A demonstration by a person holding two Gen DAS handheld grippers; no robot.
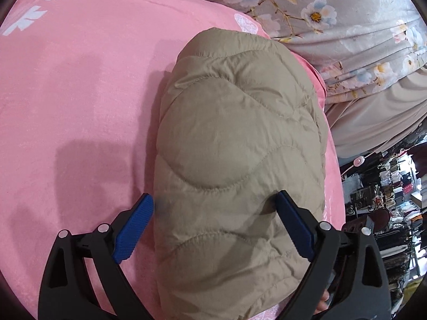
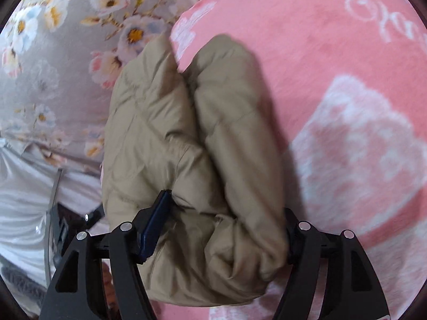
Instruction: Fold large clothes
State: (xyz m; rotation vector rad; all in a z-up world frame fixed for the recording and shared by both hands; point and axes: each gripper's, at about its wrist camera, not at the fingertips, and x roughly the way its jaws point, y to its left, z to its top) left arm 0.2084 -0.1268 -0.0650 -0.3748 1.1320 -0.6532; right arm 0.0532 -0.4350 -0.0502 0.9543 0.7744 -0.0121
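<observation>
A beige quilted puffer jacket [image 1: 234, 138] lies folded into a thick bundle on a pink blanket [image 1: 80, 93]. My left gripper [image 1: 213, 205] is open, its blue fingers [image 1: 136, 229] wide apart on either side of the bundle's near end; the right finger rests on the fabric. In the right wrist view the jacket [image 2: 186, 146] shows two padded folds side by side. My right gripper [image 2: 224, 213] straddles its near end with jaws wide, the left finger [image 2: 156, 224] pressed against the fabric and the right finger hidden behind the bundle.
A grey floral bedcover [image 1: 333, 13] lies beyond the pink blanket, also in the right wrist view [image 2: 53, 53]. The bed edge drops at right in the left wrist view to a cluttered room [image 1: 381, 200]. White cloth [image 2: 24, 200] hangs at lower left.
</observation>
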